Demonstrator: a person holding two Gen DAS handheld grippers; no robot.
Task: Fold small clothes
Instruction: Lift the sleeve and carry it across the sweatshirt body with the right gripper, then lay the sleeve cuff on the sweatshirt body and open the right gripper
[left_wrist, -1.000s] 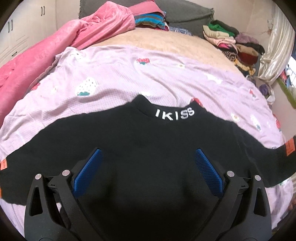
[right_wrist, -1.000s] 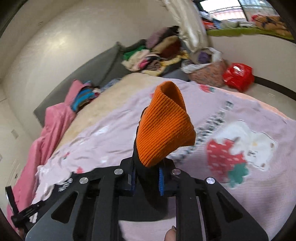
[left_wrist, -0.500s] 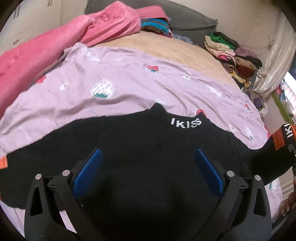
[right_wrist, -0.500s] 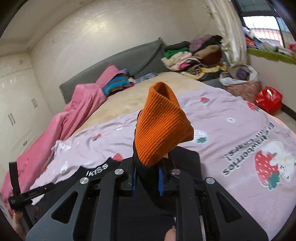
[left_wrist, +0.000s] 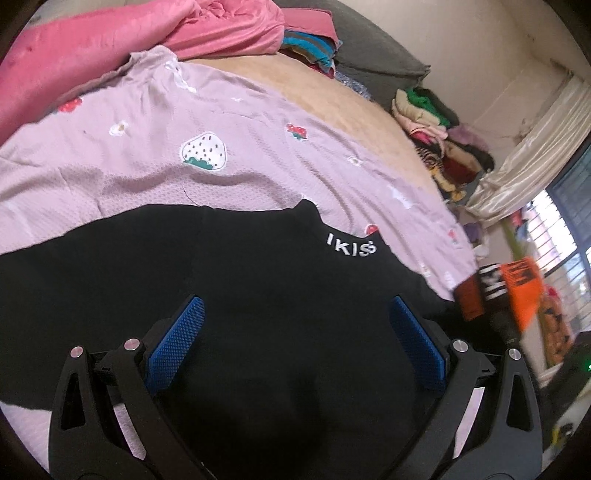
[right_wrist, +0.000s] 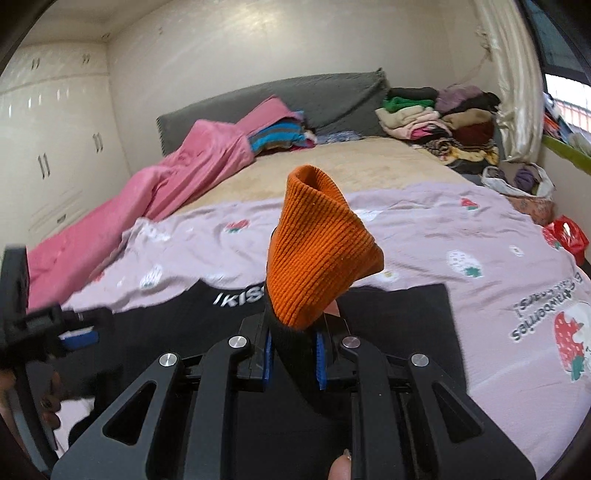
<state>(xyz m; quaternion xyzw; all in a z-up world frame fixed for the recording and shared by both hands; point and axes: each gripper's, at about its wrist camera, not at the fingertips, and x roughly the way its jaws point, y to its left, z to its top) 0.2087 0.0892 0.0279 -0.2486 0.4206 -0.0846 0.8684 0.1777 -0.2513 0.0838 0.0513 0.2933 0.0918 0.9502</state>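
We are holding the black sweater (left_wrist: 258, 295) spread on the lilac strawberry sheet (left_wrist: 147, 147) across the bed, its long axis running left to right, its "IKISS" collar (left_wrist: 351, 249) pointing toward the headboard. Our left gripper (left_wrist: 295, 347) is hovering over its chest, fingers wide apart and gripping nothing. Our right gripper (right_wrist: 293, 350) is pinching the sleeve, its orange cuff (right_wrist: 317, 251) sticking up beyond the nearly closed fingers.

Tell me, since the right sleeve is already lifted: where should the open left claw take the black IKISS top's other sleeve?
Probably at the end of the left sleeve of the black top, from above. The sleeve lies flat on the lilac strawberry sheet, so pinch its edge as the right claw has the orange cuff.
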